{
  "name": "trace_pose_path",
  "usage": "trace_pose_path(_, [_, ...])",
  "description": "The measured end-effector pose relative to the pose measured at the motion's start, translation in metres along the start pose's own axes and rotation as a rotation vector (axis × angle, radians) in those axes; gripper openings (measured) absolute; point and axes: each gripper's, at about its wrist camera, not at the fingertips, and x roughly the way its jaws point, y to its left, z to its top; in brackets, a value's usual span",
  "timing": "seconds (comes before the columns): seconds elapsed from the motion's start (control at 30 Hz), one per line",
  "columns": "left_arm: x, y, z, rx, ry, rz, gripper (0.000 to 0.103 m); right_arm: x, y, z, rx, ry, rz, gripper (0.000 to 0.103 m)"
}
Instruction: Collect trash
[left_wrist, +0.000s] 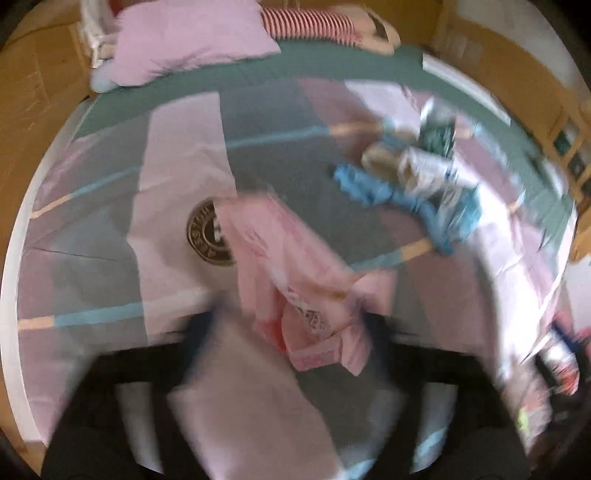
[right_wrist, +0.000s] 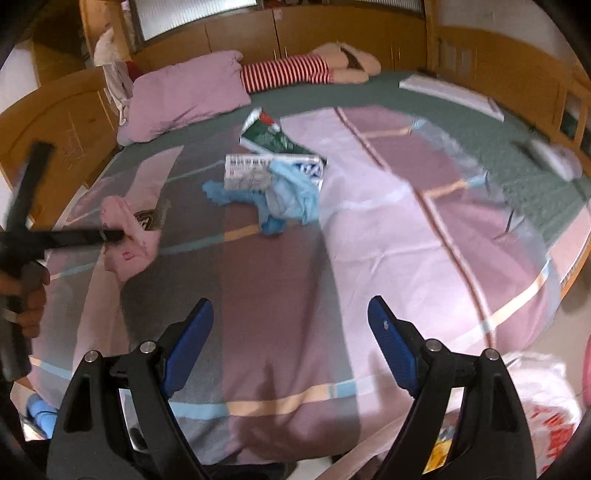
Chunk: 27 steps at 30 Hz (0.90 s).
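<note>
I see my left hand-held gripper (left_wrist: 291, 325) spread wide around the pink wrapper (left_wrist: 295, 280) at the bed's (right_wrist: 280, 295) near left, grip unclear through blur, right hand-held gripper (right_wrist: 290, 328) wide open, empty, trash pile (right_wrist: 273, 177) farther, mid-bed.

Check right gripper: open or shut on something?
Open. In the right wrist view the right gripper has its blue pads wide apart, with only the bedspread showing between them.

Blurred bed (left_wrist: 110, 229) under a striped quilt, pink wrapper (left_wrist: 295, 280) between the wide-open left claw (left_wrist: 291, 317), blue glove (left_wrist: 399, 199) and cartons (left_wrist: 424, 162) beyond, pink pillow (left_wrist: 192, 40) behind.
</note>
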Motion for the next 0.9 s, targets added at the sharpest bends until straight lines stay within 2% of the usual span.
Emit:
trace_pose_path(0.03, [-0.006, -0.008, 0.006, 0.012, -0.025, -0.026, 0.1, 0.001, 0.0, 0.0, 0.007, 0.013, 0.008, 0.084])
trace_pose_path(0.07, [-0.009, -0.026, 0.017, 0.071, -0.064, -0.055, 0.1, 0.003, -0.002, -0.001, 0.013, 0.025, 0.014, 0.084])
trace_pose_path(0.17, [0.004, -0.073, 0.042, 0.229, -0.128, -0.033, 0.1, -0.003, -0.008, -0.002, 0.018, 0.007, -0.014, 0.084])
trace_pose_path(0.23, [0.025, -0.11, 0.064, 0.314, -0.157, -0.046, 0.1, -0.007, -0.014, -0.004, 0.027, 0.007, -0.032, 0.084])
trace_pose_path(0.33, [0.068, -0.168, 0.089, 0.401, -0.107, -0.032, 0.1, -0.01, -0.022, -0.009, 0.035, 0.02, -0.055, 0.084])
trace_pose_path(0.43, [0.111, -0.199, 0.102, 0.43, -0.031, 0.048, 0.1, -0.009, -0.027, -0.013, 0.048, 0.038, -0.057, 0.084])
trace_pose_path(0.47, [0.125, -0.198, 0.102, 0.408, 0.014, 0.063, 0.099, -0.009, -0.028, -0.014, 0.048, 0.041, -0.055, 0.084])
trace_pose_path(0.5, [0.134, -0.192, 0.1, 0.371, 0.054, 0.042, 0.094, -0.009, -0.028, -0.015, 0.046, 0.043, -0.055, 0.084])
trace_pose_path(0.53, [0.135, -0.185, 0.098, 0.339, 0.065, -0.004, 0.08, -0.009, -0.029, -0.016, 0.047, 0.043, -0.055, 0.084])
trace_pose_path(0.57, [0.132, -0.174, 0.095, 0.296, 0.059, -0.075, 0.071, -0.009, -0.03, -0.016, 0.05, 0.04, -0.054, 0.084])
trace_pose_path(0.6, [0.126, -0.164, 0.092, 0.274, 0.041, -0.096, 0.064, -0.008, -0.031, -0.017, 0.056, 0.037, -0.05, 0.084])
trace_pose_path(0.67, [0.114, -0.15, 0.086, 0.272, 0.036, -0.134, 0.043, -0.006, -0.031, -0.018, 0.063, 0.039, -0.039, 0.084])
trace_pose_path(0.77, [0.094, -0.119, 0.061, 0.249, 0.091, -0.209, 0.035, -0.005, -0.029, -0.019, 0.066, 0.047, -0.025, 0.084])
trace_pose_path(0.87, [0.07, -0.089, 0.025, 0.23, 0.099, -0.18, 0.034, -0.008, -0.03, -0.019, 0.077, 0.033, -0.018, 0.084])
trace_pose_path(0.9, [0.061, -0.081, 0.015, 0.212, 0.096, -0.196, 0.034, -0.009, -0.03, -0.018, 0.077, 0.028, -0.018, 0.084])
